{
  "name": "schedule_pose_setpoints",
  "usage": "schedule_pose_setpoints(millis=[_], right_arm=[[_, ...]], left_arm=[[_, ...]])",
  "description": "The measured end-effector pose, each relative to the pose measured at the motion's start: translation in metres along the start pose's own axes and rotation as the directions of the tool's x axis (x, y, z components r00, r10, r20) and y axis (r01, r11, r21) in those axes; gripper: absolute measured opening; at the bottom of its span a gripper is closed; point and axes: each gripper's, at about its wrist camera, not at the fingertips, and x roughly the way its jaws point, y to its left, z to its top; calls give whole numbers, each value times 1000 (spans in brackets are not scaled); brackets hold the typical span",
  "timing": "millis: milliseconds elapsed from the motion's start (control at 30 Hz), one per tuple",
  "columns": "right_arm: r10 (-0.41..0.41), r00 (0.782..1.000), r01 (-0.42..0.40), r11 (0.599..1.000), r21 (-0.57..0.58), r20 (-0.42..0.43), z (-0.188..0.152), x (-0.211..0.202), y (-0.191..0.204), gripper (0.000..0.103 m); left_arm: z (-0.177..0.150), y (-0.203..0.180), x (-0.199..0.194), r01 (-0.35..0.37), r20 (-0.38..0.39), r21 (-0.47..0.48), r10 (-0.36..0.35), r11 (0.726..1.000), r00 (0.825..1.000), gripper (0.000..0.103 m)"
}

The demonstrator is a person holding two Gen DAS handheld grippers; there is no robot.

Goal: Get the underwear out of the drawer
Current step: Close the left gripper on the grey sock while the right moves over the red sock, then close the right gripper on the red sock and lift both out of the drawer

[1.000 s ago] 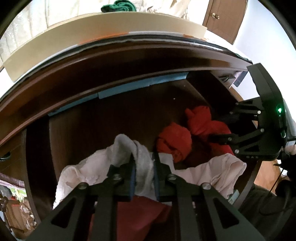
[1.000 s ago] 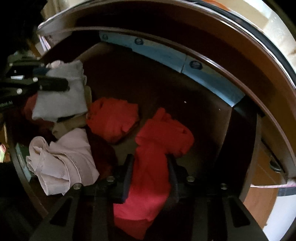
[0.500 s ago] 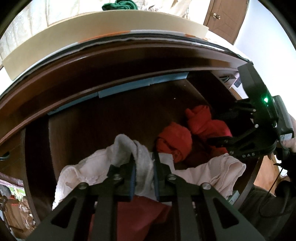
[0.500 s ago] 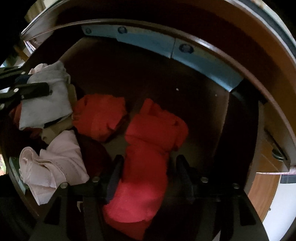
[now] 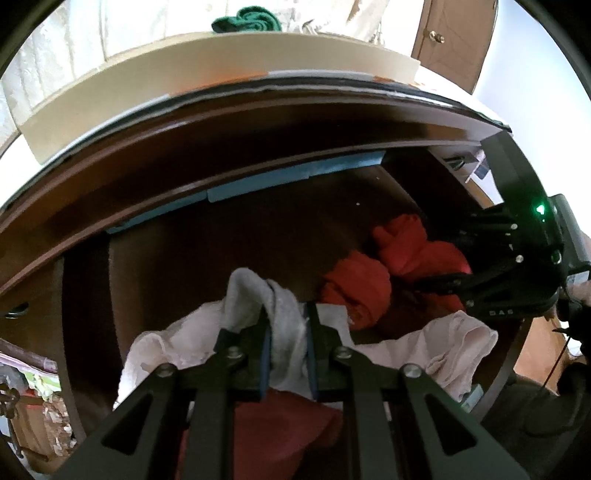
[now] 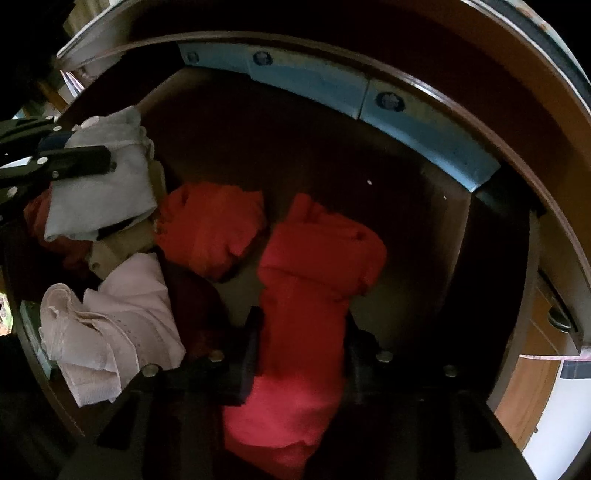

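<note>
Two grippers are down in the drawer (image 6: pixel 436 206) as I watch. My left gripper (image 5: pixel 286 325) is clamped tight on a fold of the grey-white cloth (image 5: pixel 255 295), which stands up between its blue pads. That cloth lies at the drawer's left side, over a dark red piece (image 5: pixel 266 424). My right gripper (image 6: pixel 301 332) straddles the long red garment (image 6: pixel 306 295); its jaws are closing, with the fabric filling the gap and both fingers against its sides. This garment lies on the drawer floor, reaching from the fingers toward the back wall. Just left of it sits a rolled orange-red piece (image 6: pixel 210 229), and a pale pink bundle (image 6: pixel 110 325) lies at the near edge. A blue strip (image 6: pixel 369 99) lines the drawer's back. A green cloth (image 5: pixel 245 20) rests on top of the cabinet.
</note>
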Motion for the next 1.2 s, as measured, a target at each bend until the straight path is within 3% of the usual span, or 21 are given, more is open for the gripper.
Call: schedule_pose_setpoints(millis=[633,1200], right_arm=[[-39,983,46,998,-35,182,-21,-45,16,39],[-41,935,59,997,-41,353,-32,-73,22,39]], left_arm=[[-9,-16,-17,-104,108,42,99,994,989,13],[-25,-20,-37,-163,217,23,154,986,964,13]])
